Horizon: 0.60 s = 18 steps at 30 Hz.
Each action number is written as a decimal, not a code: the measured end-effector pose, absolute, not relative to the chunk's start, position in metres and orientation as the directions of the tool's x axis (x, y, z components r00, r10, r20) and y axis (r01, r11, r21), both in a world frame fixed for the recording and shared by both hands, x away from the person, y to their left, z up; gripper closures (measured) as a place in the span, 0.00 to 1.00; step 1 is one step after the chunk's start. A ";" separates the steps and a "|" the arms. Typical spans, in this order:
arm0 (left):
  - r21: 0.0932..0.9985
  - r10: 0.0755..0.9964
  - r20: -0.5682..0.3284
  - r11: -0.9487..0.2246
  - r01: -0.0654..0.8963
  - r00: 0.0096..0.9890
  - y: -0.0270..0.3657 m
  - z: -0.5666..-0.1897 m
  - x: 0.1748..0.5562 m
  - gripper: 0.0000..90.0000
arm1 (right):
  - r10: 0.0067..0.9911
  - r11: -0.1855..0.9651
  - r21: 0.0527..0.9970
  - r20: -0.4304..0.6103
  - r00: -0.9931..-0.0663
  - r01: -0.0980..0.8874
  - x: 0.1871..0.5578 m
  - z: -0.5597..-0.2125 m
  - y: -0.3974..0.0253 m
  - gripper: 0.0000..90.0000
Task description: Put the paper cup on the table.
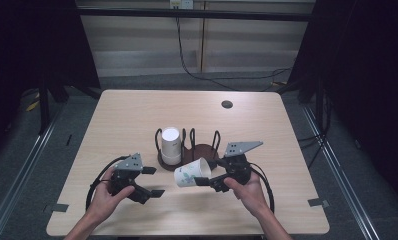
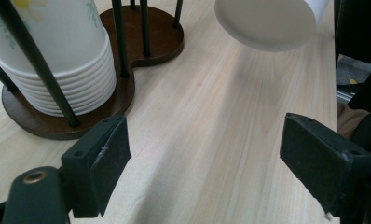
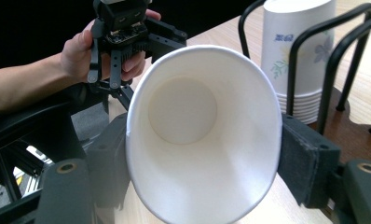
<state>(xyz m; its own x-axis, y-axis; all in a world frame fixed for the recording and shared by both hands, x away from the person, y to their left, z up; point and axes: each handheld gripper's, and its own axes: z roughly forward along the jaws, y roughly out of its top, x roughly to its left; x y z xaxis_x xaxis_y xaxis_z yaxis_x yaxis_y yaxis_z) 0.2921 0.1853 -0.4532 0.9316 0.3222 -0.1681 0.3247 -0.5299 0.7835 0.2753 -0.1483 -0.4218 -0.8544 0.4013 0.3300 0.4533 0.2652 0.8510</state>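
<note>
Above the wooden table (image 1: 137,115), right gripper (image 1: 203,181) pinches a paper cup (image 3: 197,130) squashed oval; left gripper (image 1: 153,181) gapes empty.

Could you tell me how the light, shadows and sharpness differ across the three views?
High view: the table is evenly lit against dark surroundings, with soft shadows under both tools. Left gripper view: the wood grain is sharp, and the held paper cup casts a faint shadow. Right gripper view: the cup's rim is bright and crisp, the left tool behind is slightly soft.
</note>
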 end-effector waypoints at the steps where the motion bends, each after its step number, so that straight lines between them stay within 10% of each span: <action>1: 0.781 0.324 -0.158 -0.538 0.318 0.933 0.186 -0.453 0.292 0.18 | 0.401 0.265 0.851 0.330 -0.854 0.453 0.275 -0.422 -0.148 0.30; 18: 0.778 0.360 -0.143 -0.535 0.329 0.922 0.197 -0.460 0.292 0.18 | 0.445 0.327 0.808 0.326 -0.834 0.490 0.277 -0.419 -0.163 0.31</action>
<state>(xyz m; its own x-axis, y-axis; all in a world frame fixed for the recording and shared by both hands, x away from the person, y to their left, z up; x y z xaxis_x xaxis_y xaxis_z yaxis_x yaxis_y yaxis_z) 0.2920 0.1971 -0.4604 0.9220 0.3598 -0.1427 0.3293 -0.5353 0.7779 0.2768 -0.1633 -0.4193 -0.8342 0.4450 0.3257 0.4901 0.3274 0.8078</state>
